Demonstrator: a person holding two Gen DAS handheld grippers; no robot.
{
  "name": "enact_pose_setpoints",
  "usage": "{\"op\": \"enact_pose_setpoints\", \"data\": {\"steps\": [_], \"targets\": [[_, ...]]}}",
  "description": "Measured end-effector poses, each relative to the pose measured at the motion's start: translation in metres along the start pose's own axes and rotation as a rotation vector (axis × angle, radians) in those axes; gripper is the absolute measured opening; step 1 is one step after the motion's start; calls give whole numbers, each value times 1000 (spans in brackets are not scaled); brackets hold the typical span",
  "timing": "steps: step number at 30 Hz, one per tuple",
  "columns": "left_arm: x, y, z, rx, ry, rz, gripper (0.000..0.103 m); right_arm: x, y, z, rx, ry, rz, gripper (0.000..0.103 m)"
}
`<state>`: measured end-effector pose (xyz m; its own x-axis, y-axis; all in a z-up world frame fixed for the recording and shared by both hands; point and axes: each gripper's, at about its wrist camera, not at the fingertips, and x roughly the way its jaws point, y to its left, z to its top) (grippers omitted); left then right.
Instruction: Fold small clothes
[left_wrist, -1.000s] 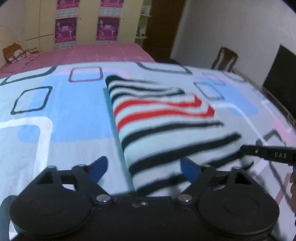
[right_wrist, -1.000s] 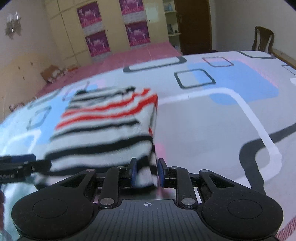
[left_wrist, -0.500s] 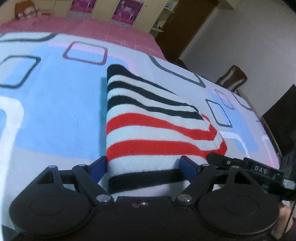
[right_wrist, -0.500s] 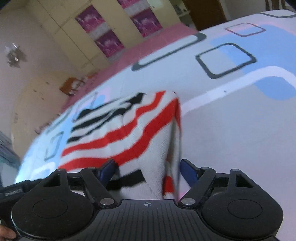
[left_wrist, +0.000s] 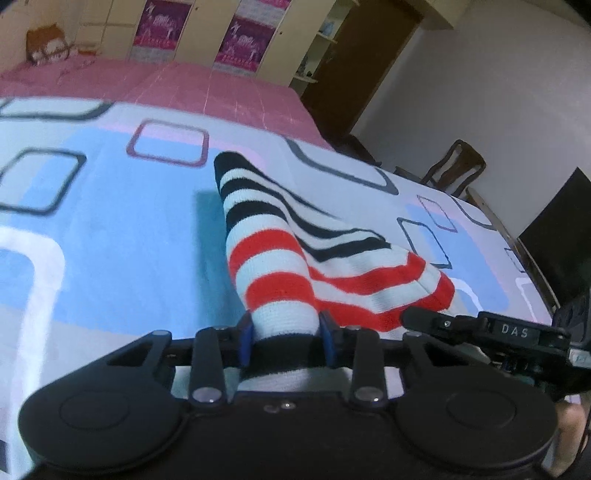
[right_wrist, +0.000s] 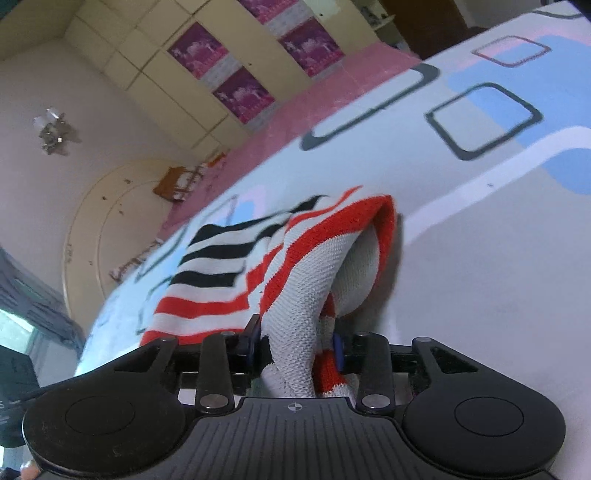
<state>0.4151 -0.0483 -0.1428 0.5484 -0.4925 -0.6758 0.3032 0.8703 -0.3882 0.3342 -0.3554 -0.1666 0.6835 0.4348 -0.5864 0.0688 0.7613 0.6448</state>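
Note:
A small knitted garment (left_wrist: 280, 266) with white, black and red stripes lies on the patterned bed cover (left_wrist: 110, 229). My left gripper (left_wrist: 286, 338) is shut on its near left edge, which bunches up between the blue pads. My right gripper (right_wrist: 297, 345) is shut on the near right edge of the striped garment (right_wrist: 295, 266), whose fold opens just beyond the pads. The right gripper's black finger (left_wrist: 480, 325) shows at the right of the left wrist view, close to the red stripes.
The bed cover (right_wrist: 498, 240) has blue, white and grey square shapes. A pink bed (left_wrist: 166, 81) and cupboards with purple posters (left_wrist: 243, 40) stand behind. A wooden chair (left_wrist: 454, 166) and a dark screen (left_wrist: 557, 240) stand at the right.
Both grippers were open around the garment's near edge half a second ago and have now shut on it. The near edge is lifted and bunched.

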Motion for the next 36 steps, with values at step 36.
{"op": "enact_pose_setpoints", "data": {"steps": [36], "targets": [[-179, 308, -7, 113, -142, 251, 43, 222, 288, -156, -54, 79, 68, 40]]}}
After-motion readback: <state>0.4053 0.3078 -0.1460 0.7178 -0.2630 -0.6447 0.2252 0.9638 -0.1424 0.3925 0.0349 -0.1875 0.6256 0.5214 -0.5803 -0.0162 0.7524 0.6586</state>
